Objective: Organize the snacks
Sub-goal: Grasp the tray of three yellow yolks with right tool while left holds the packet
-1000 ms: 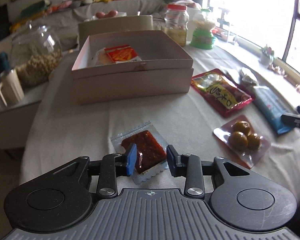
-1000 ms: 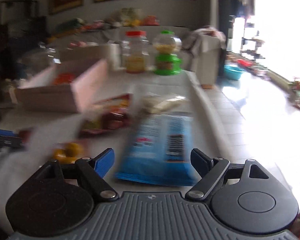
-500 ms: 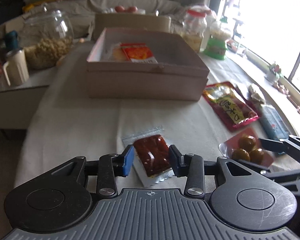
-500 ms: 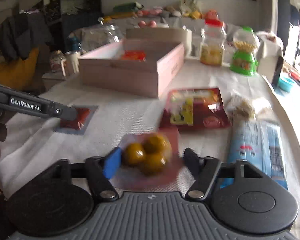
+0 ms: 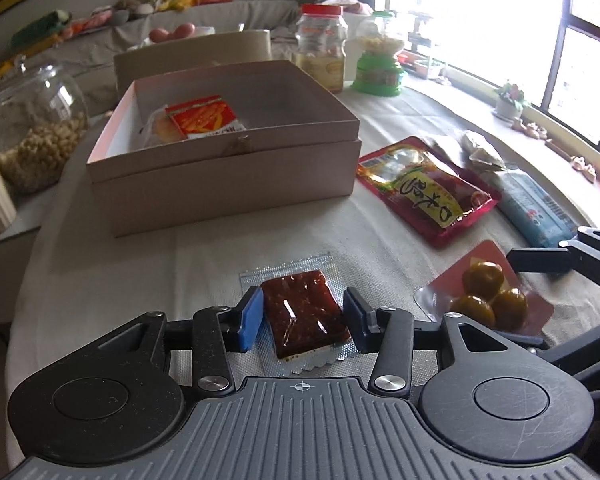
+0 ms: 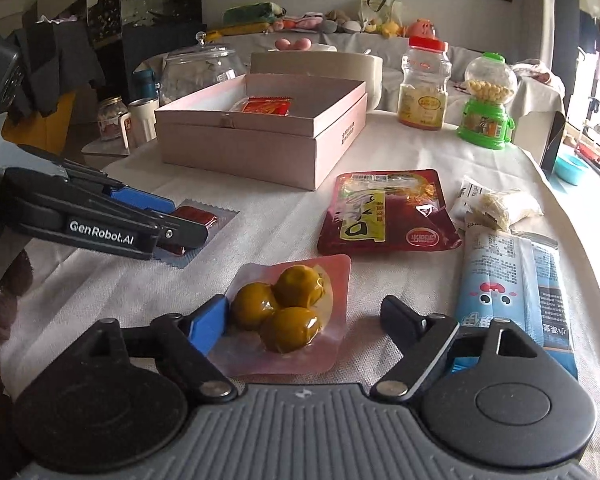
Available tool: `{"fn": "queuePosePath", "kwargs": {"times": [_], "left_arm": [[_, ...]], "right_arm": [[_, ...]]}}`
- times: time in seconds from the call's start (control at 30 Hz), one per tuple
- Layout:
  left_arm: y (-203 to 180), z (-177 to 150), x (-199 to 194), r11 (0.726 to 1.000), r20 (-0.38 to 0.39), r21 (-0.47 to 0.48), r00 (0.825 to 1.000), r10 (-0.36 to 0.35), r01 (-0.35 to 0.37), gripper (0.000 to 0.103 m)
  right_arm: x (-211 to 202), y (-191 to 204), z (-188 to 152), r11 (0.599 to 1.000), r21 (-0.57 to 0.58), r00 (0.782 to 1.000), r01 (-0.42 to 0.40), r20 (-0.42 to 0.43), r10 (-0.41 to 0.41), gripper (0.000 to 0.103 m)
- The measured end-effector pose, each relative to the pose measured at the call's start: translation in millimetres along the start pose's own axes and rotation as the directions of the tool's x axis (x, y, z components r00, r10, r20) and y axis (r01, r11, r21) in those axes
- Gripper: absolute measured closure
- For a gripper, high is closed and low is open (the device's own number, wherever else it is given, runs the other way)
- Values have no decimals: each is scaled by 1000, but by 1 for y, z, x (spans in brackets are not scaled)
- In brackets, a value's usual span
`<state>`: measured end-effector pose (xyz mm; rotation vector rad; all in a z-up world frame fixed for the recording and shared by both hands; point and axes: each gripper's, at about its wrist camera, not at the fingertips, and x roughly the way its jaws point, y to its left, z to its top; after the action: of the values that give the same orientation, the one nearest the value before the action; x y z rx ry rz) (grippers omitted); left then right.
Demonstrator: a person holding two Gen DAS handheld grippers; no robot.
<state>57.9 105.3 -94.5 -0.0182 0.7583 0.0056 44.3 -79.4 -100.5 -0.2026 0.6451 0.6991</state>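
Observation:
A clear sachet with a dark red slab [image 5: 304,320] lies flat on the white cloth. My left gripper [image 5: 304,322] straddles it with its jaws opening, and the pads stand just off its sides. From the right wrist view, that left gripper [image 6: 172,224] hovers low over the sachet. A pink pack of three yellow-green fruits [image 6: 288,312] sits between the fingers of my right gripper [image 6: 304,324]. Its jaws are opening too, wide of the pack. An open pale pink box [image 5: 228,184] stands behind and holds an orange-red packet [image 5: 204,116].
A red pouch [image 6: 388,212], a blue packet [image 6: 512,292] and a small white pack [image 6: 496,204] lie to the right, near the round table's edge. A red-lidded jar [image 6: 424,84], a green candy dispenser [image 6: 486,104] and a glass jar [image 5: 32,128] stand behind the box.
My right gripper swung left from the blue packet to the fruit pack and then spread its fingers. My left gripper stayed over the red sachet while its jaws widened.

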Motion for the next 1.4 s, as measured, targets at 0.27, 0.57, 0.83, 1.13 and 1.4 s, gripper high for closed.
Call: {"fn": "queuePosePath", "kwargs": {"times": [0.27,0.57,0.83,1.13,1.4], "left_arm": [[-6,-14,-12,1000,6,25,1000,1,-1,61],[2,-40,-46,998,-12,-51,999,-34,34,85],[3,-8,-36,990,33,-142,999,0,5,85],[-16,8,-8,997,-28,-24,997,69,-70,83],[-23,2,-7,999,-27,34,999,-38,38,50]], "right_arm": [[-3,-2,4,999,24,993,-45,-106,48,0],[-18,2,-11,1000,-8,995,-13,-101,12,0],[-20,4,-13,1000,-5,996,7,-92,-8,0],[-22,5,-16,1000,-1,997,10,-72,-10,0],[-23,5,-19,1000,1,999,8,-50,-8,0]]}}
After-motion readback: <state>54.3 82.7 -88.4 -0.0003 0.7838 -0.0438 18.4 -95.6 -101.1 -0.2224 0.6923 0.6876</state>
